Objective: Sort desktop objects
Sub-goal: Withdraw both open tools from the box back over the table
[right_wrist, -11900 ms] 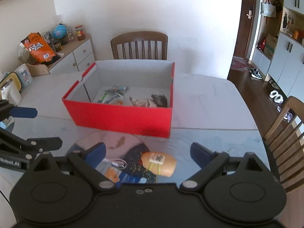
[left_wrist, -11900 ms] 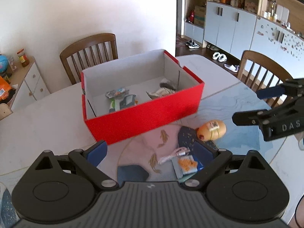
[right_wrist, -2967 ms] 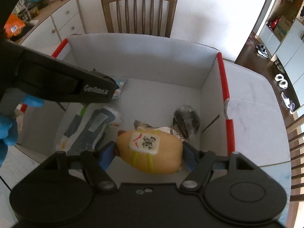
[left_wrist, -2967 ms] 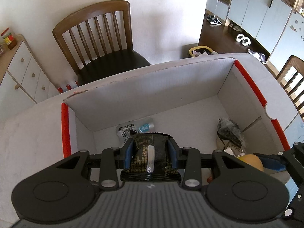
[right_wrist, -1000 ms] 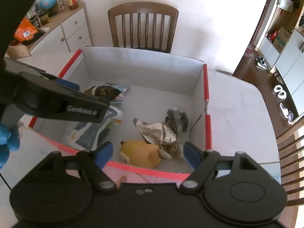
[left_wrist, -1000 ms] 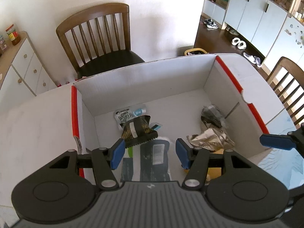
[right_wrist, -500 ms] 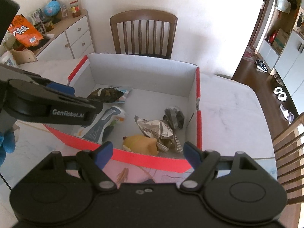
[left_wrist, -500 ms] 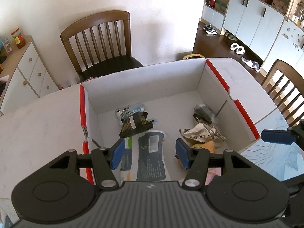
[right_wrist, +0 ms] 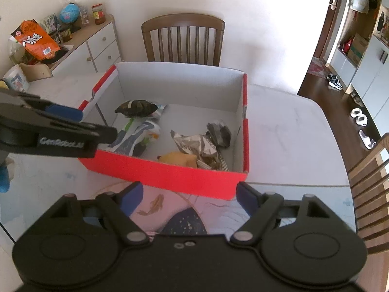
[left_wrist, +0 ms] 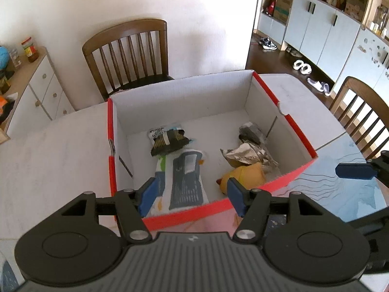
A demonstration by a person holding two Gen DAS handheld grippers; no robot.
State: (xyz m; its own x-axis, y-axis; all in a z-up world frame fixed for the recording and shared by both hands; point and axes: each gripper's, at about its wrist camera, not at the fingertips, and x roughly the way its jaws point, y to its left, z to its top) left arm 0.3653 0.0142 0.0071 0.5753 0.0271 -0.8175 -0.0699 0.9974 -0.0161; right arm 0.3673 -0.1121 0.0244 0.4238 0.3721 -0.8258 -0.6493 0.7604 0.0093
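Note:
A red cardboard box stands on the table. Inside lie a dark snack packet, a white and blue pouch, a crumpled silver wrapper, a dark crumpled packet and a yellow bread bun. My left gripper is open and empty over the box's near wall. My right gripper is open and empty, in front of the box over the table mat.
A patterned mat with koi fish covers the table near me. A wooden chair stands behind the box, another chair at the right. A white sideboard with snacks is at the back left.
Both grippers have pulled back and away from the box, open and empty. The dark packet and the bun stay in the box.

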